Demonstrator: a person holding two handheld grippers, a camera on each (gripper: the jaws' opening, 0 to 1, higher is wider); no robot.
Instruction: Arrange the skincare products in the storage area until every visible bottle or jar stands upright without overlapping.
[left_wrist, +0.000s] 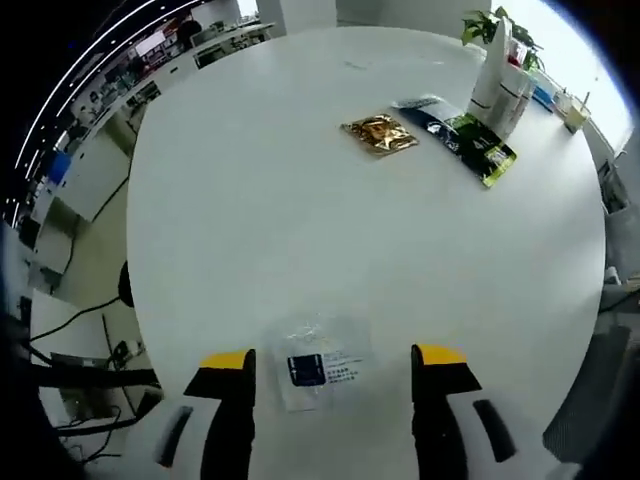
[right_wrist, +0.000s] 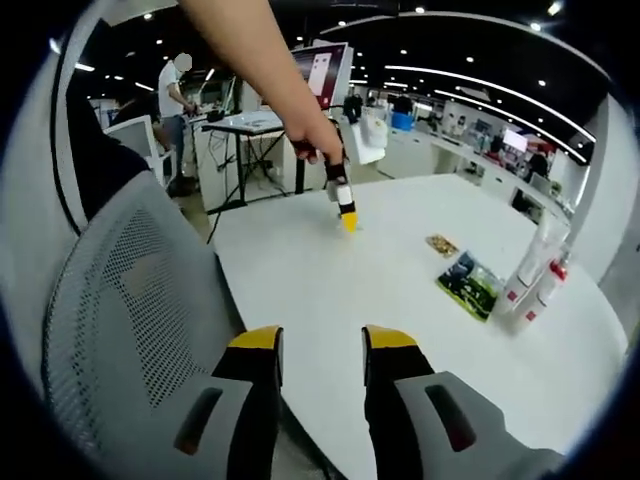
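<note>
My left gripper is open just above the white table. A clear sachet with a blue label lies flat between its jaws, untouched. Further off lie a gold sachet and dark and green sachets. White bottles stand upright behind them. My right gripper is open and holds nothing, off the table's near edge. From there I see the left gripper in a person's hand pointing down at the table, the gold sachet, the green sachets and the bottles.
A grey mesh chair stands close on the left of my right gripper. A potted plant and a cup sit by the bottles. Desks and a person are in the background.
</note>
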